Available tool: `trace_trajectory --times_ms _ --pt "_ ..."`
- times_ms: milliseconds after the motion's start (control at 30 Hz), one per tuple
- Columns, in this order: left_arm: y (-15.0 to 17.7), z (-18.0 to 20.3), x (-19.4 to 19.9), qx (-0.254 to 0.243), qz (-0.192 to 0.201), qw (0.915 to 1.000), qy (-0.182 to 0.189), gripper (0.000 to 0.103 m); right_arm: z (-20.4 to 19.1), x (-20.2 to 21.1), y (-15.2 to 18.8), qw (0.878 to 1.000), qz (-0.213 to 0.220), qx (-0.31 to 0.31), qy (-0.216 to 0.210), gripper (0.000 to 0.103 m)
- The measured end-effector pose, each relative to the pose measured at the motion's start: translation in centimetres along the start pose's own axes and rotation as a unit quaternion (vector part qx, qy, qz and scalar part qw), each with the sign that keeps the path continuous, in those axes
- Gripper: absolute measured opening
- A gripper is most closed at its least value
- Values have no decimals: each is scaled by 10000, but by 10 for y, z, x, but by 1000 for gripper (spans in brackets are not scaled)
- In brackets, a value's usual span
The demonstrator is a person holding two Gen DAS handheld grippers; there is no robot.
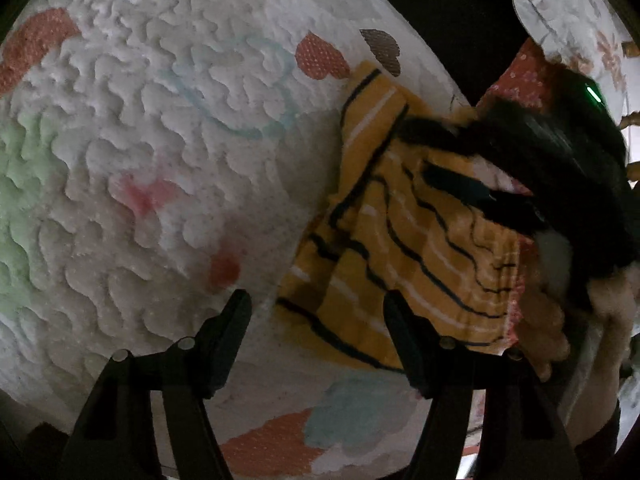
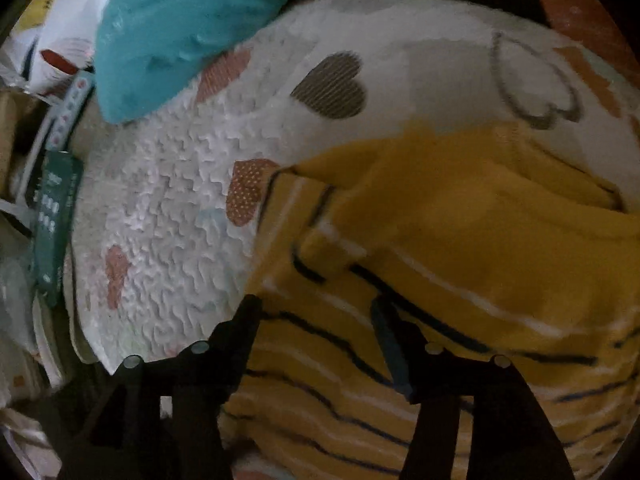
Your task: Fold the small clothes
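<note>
A small yellow garment with black and white stripes (image 1: 404, 240) lies on a white quilt with heart prints (image 1: 160, 140). In the left wrist view my left gripper (image 1: 318, 312) is open, its fingers apart just above the quilt at the garment's left edge. My right gripper (image 1: 448, 164) reaches in from the right over the garment with its fingers apart. In the right wrist view my right gripper (image 2: 316, 320) is open low over the same striped garment (image 2: 460, 264), which is partly folded over itself.
A teal cushion (image 2: 180, 28) lies at the quilt's far left corner (image 2: 180, 184). Clutter of boxes and papers (image 2: 52, 208) stands beyond the quilt's left edge. A red patterned cloth (image 1: 524, 76) and a floral fabric (image 1: 560, 12) lie past the quilt's far right.
</note>
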State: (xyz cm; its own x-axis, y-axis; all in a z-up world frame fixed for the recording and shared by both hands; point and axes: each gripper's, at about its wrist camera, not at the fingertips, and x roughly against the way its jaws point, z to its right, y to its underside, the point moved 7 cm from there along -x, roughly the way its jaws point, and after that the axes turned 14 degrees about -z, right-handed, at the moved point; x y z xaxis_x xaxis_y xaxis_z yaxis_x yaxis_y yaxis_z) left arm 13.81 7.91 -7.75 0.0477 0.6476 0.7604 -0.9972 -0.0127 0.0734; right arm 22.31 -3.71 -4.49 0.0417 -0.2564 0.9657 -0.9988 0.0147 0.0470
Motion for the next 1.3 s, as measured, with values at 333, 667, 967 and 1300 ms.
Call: trace_trajectory --times_ms 333,667,967,1300 --pt "16 0 -5 -214 -136 9996 -148 68 -34 -39 -23 9754 -775 698 1940 87" --pt "25 37 -16 -217 -155 9996 40 11 -33 0 11 9630 -40 1269 2376 20" --pt "65 163 -35 -1929 -221 9793 578 13 107 100 53 9873 944 -202 1264 18" --pt "43 167 -76 -1645 -862 9809 584 21 274 110 91 9782 1025 -1343 1210 22"
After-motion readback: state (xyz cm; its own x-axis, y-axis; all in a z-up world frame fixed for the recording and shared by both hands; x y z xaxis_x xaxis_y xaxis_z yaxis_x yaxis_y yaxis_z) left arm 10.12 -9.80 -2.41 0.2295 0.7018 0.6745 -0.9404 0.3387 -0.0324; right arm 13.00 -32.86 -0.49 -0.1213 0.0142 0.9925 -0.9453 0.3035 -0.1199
